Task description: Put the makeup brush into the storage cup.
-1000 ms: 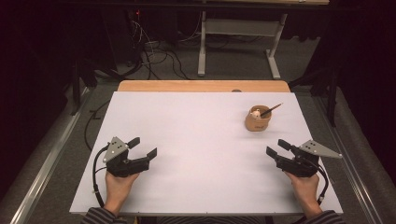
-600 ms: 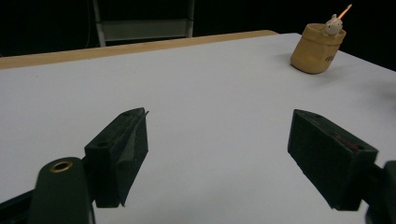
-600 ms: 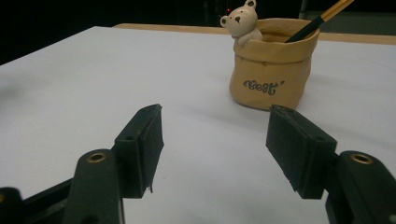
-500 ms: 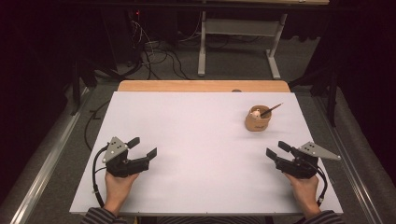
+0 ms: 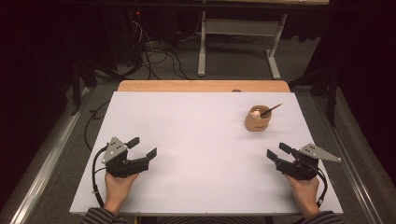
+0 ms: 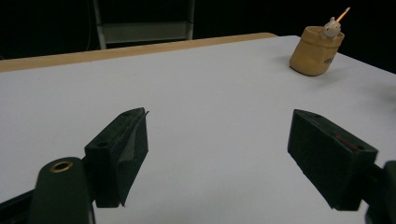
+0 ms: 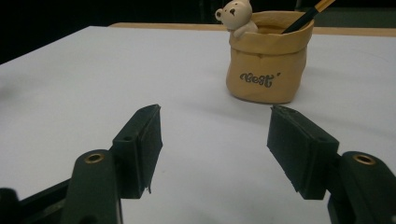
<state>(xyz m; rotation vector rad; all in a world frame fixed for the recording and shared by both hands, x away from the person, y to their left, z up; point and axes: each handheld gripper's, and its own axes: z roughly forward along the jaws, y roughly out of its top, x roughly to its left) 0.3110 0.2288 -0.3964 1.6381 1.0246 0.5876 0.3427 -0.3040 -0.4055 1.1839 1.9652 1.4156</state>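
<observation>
While both tools (image 5: 141, 146) (image 5: 276, 151) gape empty, bare white table (image 5: 196, 140) separates them from the tan pot (image 5: 258, 120).

The pot (image 7: 267, 60) is looking like matt tan ceramic, shaped as a folded bag, with a glossy little bear (image 7: 236, 16). The sheet (image 5: 196, 140) is showing smooth, matt white. The jaws are appearing as matt black plastic. The table edge (image 5: 201, 86) is looking wooden.
</observation>
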